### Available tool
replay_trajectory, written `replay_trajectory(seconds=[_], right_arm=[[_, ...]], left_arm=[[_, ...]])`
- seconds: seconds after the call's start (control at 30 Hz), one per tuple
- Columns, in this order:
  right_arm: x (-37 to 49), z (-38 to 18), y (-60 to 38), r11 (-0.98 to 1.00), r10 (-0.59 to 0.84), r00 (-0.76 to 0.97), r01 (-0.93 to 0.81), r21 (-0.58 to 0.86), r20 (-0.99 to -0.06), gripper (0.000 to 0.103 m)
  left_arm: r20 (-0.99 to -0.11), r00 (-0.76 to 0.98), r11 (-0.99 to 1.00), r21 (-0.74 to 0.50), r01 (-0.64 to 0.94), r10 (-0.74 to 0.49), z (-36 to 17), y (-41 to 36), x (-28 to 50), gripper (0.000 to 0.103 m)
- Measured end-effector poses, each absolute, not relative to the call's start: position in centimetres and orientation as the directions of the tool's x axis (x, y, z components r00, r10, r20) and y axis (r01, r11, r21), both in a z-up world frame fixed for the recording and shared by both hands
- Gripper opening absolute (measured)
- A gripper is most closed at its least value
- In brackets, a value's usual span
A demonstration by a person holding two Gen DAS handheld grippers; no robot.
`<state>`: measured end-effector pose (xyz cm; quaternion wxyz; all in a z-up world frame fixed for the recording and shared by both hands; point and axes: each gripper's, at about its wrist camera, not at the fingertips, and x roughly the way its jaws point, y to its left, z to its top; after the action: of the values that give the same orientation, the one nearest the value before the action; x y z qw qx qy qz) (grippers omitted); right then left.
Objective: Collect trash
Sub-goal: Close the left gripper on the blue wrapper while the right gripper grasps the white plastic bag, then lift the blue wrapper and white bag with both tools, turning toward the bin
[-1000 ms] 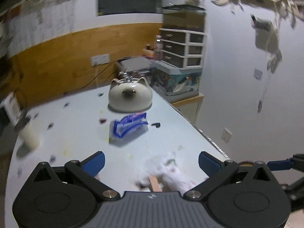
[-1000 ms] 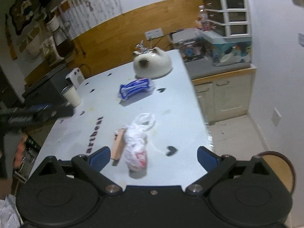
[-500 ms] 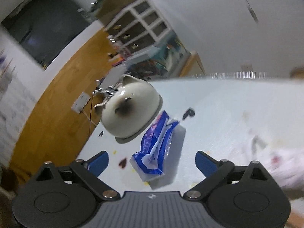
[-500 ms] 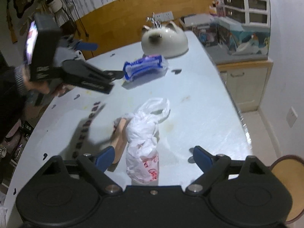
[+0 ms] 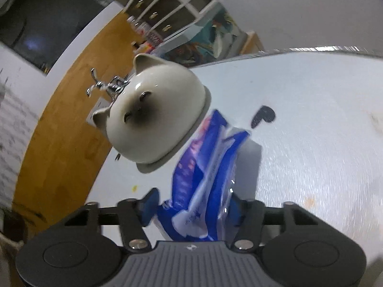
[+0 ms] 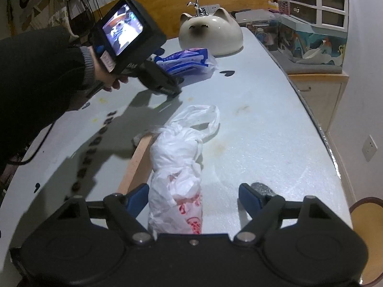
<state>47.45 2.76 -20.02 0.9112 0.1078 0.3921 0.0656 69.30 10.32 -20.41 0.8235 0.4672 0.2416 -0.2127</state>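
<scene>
A crumpled blue-and-white wrapper [image 5: 205,181] lies on the pale table [image 5: 311,119] just in front of a white cat-shaped bowl [image 5: 158,117]. My left gripper [image 5: 192,205] is rolled sideways and its jaws are closing on the wrapper, whose near end fills the gap and touches both pads. The right wrist view shows that gripper [image 6: 176,83] low at the wrapper [image 6: 186,61], held by a dark-sleeved hand [image 6: 105,76]. A knotted white plastic bag [image 6: 177,167] lies between the fingers of my right gripper [image 6: 194,198]. Its jaws are closing; the right pad [image 6: 249,198] is still apart from the bag.
A wooden strip [image 6: 136,160] lies along the bag's left side. Black heart marks [image 6: 227,73] dot the table. Past the right table edge [image 6: 320,129] stand a cabinet [image 6: 318,91] with a fish tank [image 6: 316,40] and a round brown stool [image 6: 366,205].
My left gripper swung down and forward to the blue wrapper, rolled sideways, and its jaws narrowed around it. My right gripper sank toward the white bag and narrowed a little.
</scene>
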Motion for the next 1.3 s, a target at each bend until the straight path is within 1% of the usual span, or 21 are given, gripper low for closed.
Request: replay_trajectory(seconds=[0.03, 0.07, 0.13, 0.2, 0.23, 0.27, 0.3, 0.33, 0.37, 0.47, 0.6, 0.87, 1.13, 1.3], right_arm=[[47.7, -20.1, 2.9, 0.969, 0.203, 0.685, -0.039, 0.243, -0.700, 0.080], [47.9, -20.1, 3.1, 0.970, 0.202, 0.685, -0.043, 0.238, -0.700, 0.077], [48.2, -20.1, 3.5, 0.974, 0.197, 0.689, -0.059, 0.217, -0.698, 0.073], [48.5, -20.2, 4.0, 0.978, 0.194, 0.690, -0.081, 0.193, -0.697, 0.068], [48.7, -20.3, 4.3, 0.980, 0.193, 0.686, -0.092, 0.179, -0.702, 0.062], [48.8, -20.4, 4.5, 0.980, 0.193, 0.680, -0.098, 0.173, -0.707, 0.055], [48.9, -20.5, 4.6, 0.980, 0.194, 0.675, -0.101, 0.171, -0.712, 0.052], [48.8, -20.4, 4.7, 0.982, 0.186, 0.676, -0.100, 0.161, -0.713, 0.044], [48.7, -20.3, 4.6, 0.982, 0.185, 0.672, -0.100, 0.160, -0.717, 0.039], [48.3, -19.9, 4.2, 0.982, 0.183, 0.659, -0.083, 0.172, -0.730, 0.034], [47.4, -18.7, 3.4, 0.982, 0.179, 0.668, -0.072, 0.176, -0.723, 0.031], [44.3, -15.4, 1.9, 0.981, 0.173, 0.701, -0.060, 0.184, -0.692, 0.029], [40.0, -12.2, -0.2, 0.979, 0.174, 0.733, -0.054, 0.199, -0.657, 0.029], [37.6, -10.8, -1.0, 0.976, 0.178, 0.747, -0.049, 0.214, -0.640, 0.029]], left_arm=[[-0.600, 0.790, 0.490, 0.655, 0.575, -0.125, -20.4, 10.3, 69.4, 0.043], [-0.607, 0.784, 0.509, 0.639, 0.577, -0.128, -20.2, 10.3, 69.4, 0.040], [-0.616, 0.777, 0.554, 0.605, 0.571, -0.128, -19.8, 10.3, 69.3, 0.025], [-0.630, 0.766, 0.611, 0.559, 0.561, -0.127, -19.1, 10.7, 69.3, 0.020], [-0.638, 0.760, 0.638, 0.533, 0.556, -0.129, -18.8, 11.0, 69.3, 0.015], [-0.643, 0.755, 0.669, 0.506, 0.544, -0.127, -18.3, 11.4, 69.3, 0.014], [-0.650, 0.750, 0.695, 0.482, 0.533, -0.125, -18.0, 11.8, 69.2, 0.012], [-0.660, 0.741, 0.720, 0.454, 0.525, -0.124, -17.6, 12.2, 69.0, 0.011], [-0.670, 0.732, 0.747, 0.421, 0.514, -0.125, -17.2, 12.7, 68.8, 0.011], [-0.683, 0.718, 0.823, 0.326, 0.465, -0.135, -15.7, 14.3, 67.4, 0.010], [-0.691, 0.706, 0.893, 0.209, 0.399, -0.154, -13.4, 16.3, 64.6, 0.010], [-0.700, 0.690, 0.939, 0.080, 0.335, -0.187, -10.0, 17.8, 57.0, 0.010], [-0.689, 0.696, 0.960, 0.000, 0.280, -0.203, -7.1, 18.4, 48.1, 0.010], [-0.703, 0.682, 0.970, -0.046, 0.239, -0.202, -6.4, 18.5, 43.5, 0.010]])
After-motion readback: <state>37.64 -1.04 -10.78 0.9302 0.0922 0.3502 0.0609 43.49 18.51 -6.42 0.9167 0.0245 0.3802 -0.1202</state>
